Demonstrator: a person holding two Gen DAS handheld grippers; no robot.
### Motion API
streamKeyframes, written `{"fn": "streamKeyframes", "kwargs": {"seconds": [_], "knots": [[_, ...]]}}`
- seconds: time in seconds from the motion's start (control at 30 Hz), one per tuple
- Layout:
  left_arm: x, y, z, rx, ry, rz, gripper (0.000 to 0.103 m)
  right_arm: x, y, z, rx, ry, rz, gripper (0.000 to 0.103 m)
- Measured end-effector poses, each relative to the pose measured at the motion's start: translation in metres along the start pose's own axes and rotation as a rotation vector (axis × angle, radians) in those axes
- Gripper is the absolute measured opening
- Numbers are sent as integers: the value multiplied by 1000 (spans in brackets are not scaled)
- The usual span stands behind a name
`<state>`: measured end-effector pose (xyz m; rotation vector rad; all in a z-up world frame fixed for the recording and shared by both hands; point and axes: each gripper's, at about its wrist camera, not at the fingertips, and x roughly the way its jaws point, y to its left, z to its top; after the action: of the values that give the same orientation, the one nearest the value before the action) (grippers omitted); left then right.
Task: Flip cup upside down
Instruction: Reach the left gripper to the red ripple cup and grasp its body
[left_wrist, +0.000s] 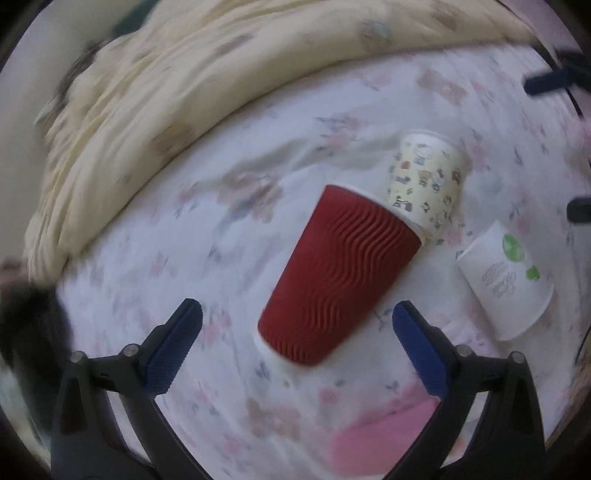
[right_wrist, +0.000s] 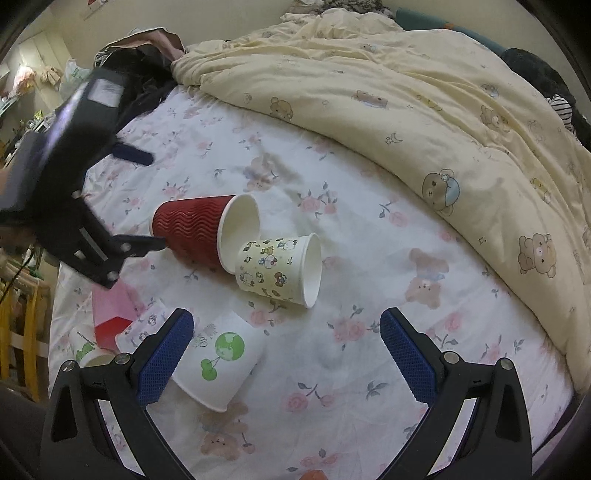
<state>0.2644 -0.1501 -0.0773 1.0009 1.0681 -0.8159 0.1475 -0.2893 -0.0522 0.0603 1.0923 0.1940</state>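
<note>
In the right wrist view, the right gripper (right_wrist: 286, 328) fills the bottom of the frame with its blue-padded fingers spread wide and nothing between them. Just beyond its left finger (right_wrist: 164, 354) a white cup with a green print (right_wrist: 221, 363) lies on its side, touching or nearly touching that pad; which, I cannot tell. Left of it sit a pink box (right_wrist: 110, 314) and another small cup (right_wrist: 92, 356), partly hidden behind the finger.

Toward the centre, a cartoon-print cup (right_wrist: 279, 267) lies on its side, mouth to the right, its base against the open rim of the red ribbed cup (right_wrist: 195, 230), which also lies on its side on the floral bedsheet (right_wrist: 369, 280). The left gripper (right_wrist: 147, 199) reaches in from the left edge, one finger beside the red cup's base, the other above it; contact cannot be made out.

A cream bear-print duvet (right_wrist: 424, 110) is heaped across the upper right.

The left wrist view is blurred: the left gripper (left_wrist: 297, 314) is wide open, and the red ribbed cup (left_wrist: 340, 277) lies just ahead between its pads, ungripped.
</note>
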Motion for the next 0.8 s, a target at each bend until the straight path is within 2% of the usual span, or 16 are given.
{"fn": "streamKeyframes", "kwargs": {"seconds": [0.07,0.1,0.2,0.3,0.4,0.6,0.77,0.8], "knots": [[9,-5,6,99,23,-49,78,1,1,0,-8,3,-10,103],[14,-8,9,127,39,-59,75,2,2,0,-12,5,-15,103],[28,-16,15,209,87,-102,75,3,4,-1,-33,10,-27,103],[42,-17,20,222,124,-125,75,4,5,-2,-34,14,-20,103],[50,-16,25,212,129,-147,75,4,4,-2,-32,14,-22,103],[40,-13,20,178,66,-193,72,5,4,-1,-25,24,-20,103],[19,2,12,40,32,-195,72,5,3,-1,-19,19,-11,103],[14,3,10,17,27,-171,72,4,4,-1,-21,15,-14,103]]}}
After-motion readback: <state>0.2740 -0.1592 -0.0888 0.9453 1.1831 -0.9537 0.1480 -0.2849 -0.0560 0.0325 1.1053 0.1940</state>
